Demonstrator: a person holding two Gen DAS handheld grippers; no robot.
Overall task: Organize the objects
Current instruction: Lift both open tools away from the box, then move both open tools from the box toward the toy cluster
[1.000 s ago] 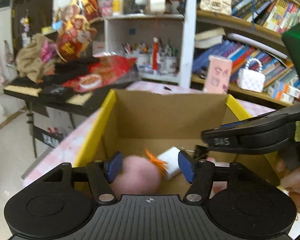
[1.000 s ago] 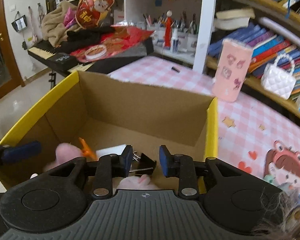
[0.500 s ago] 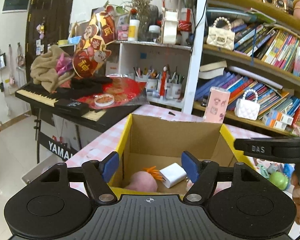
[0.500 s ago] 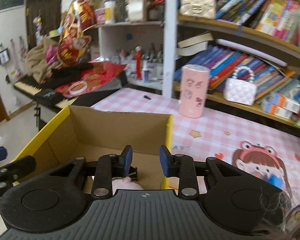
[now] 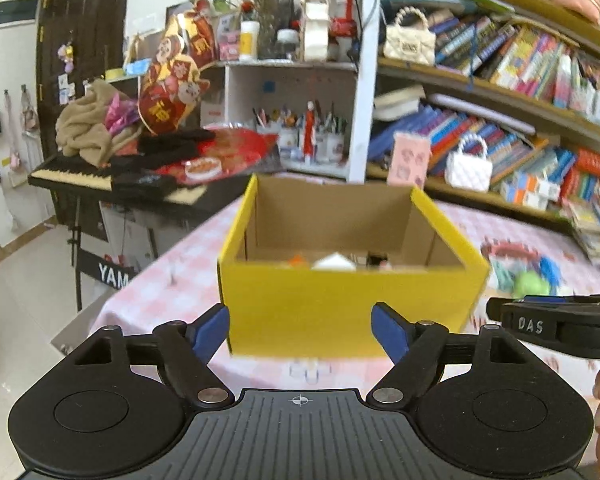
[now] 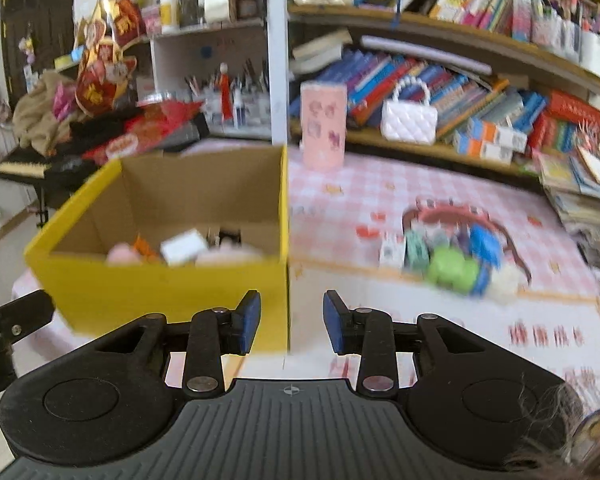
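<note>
Currently both of my tools sit clear of the yellow box [image 6: 160,292], nothing between the pads of either. Left hand-held gripper [image 5: 300,334]: jaws wide and just been opening, empty, aimed straight at the box's near wall. Right hand-held gripper [image 6: 288,322]: jaws narrow, just been opening slightly, empty, lined up on the box's near right corner.

Box contents, partly hidden behind the wall: a pink plush [image 6: 120,254], a white block [image 6: 182,246], something orange. I judge those as sorted.

Remaining work: the cluster of small toys [image 6: 456,256] on the pink checked tabletop [image 6: 380,196], blurred, with a green lump [image 6: 452,270] at its front. It lies ahead and to the right of the right gripper, well apart from the box. In the left view it sits beyond the box's right side, so the right hand is nearer. The cluster spreads roughly across my view; individual long axes cannot be told. Next reach probably calls for wider jaws.
</note>
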